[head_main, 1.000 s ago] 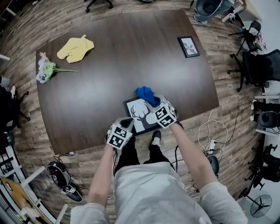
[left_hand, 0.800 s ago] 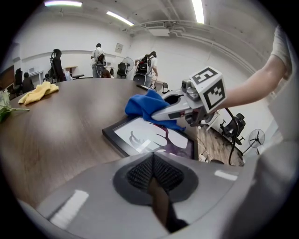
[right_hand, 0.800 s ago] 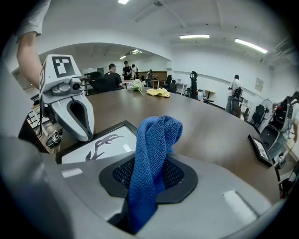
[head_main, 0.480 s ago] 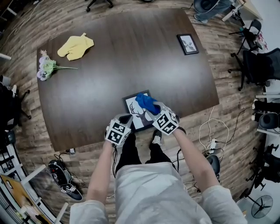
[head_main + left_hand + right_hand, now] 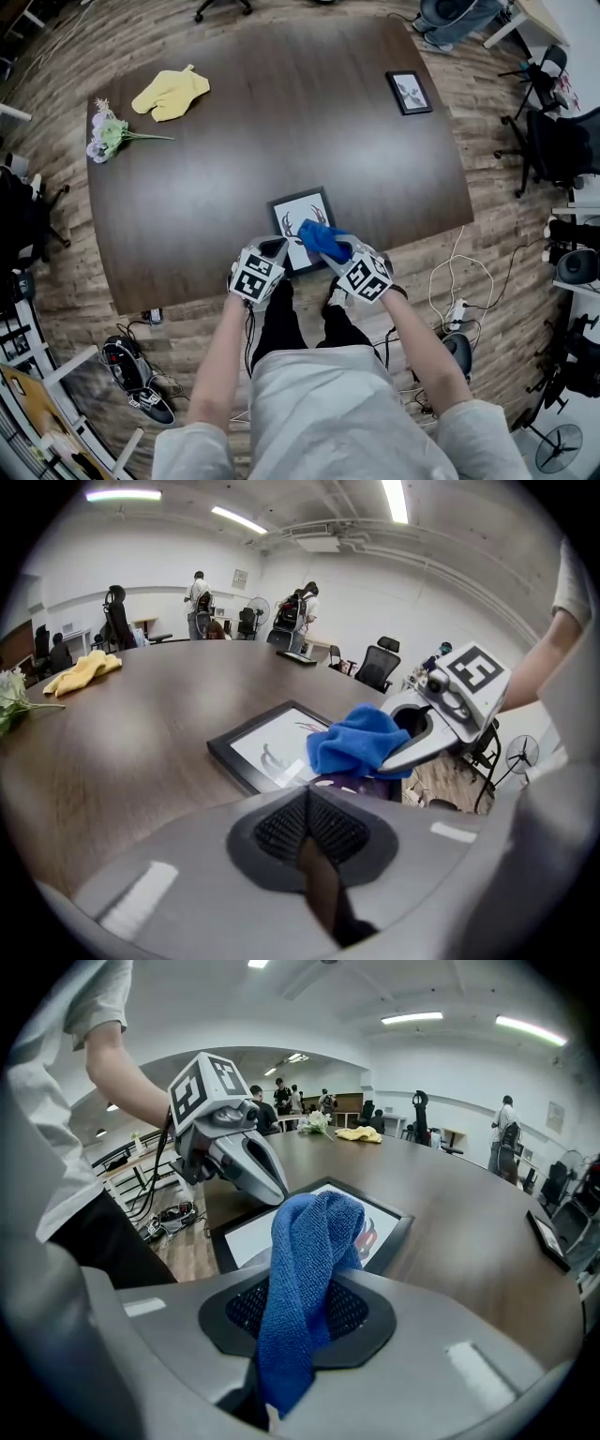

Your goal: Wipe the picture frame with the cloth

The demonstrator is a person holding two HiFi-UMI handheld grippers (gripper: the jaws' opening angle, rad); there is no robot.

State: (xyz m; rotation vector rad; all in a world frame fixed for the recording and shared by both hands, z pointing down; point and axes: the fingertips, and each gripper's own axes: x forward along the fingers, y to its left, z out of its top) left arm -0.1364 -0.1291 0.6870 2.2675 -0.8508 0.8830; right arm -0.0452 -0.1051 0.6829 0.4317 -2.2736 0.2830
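Note:
A black picture frame [image 5: 298, 210] with a white deer print lies flat near the front edge of the dark table [image 5: 234, 141]. My right gripper [image 5: 336, 249] is shut on a blue cloth [image 5: 322, 238], which rests on the near right part of the frame. In the right gripper view the cloth [image 5: 305, 1260] hangs out between the jaws over the frame [image 5: 386, 1226]. My left gripper [image 5: 277, 247] is shut, its tips at the frame's near left corner. The left gripper view shows the frame [image 5: 267, 747] ahead, with the cloth [image 5: 361, 742] on it.
A yellow cloth [image 5: 171, 92] and a bunch of flowers [image 5: 108, 136] lie at the table's far left. A small second picture frame [image 5: 410, 92] sits at the far right. Office chairs [image 5: 553, 141] stand to the right, and cables [image 5: 459, 281] run over the wooden floor.
The right gripper has drawn the blue cloth across the frame, from its far right corner toward its near edge. The left gripper stays at the frame's near left corner.

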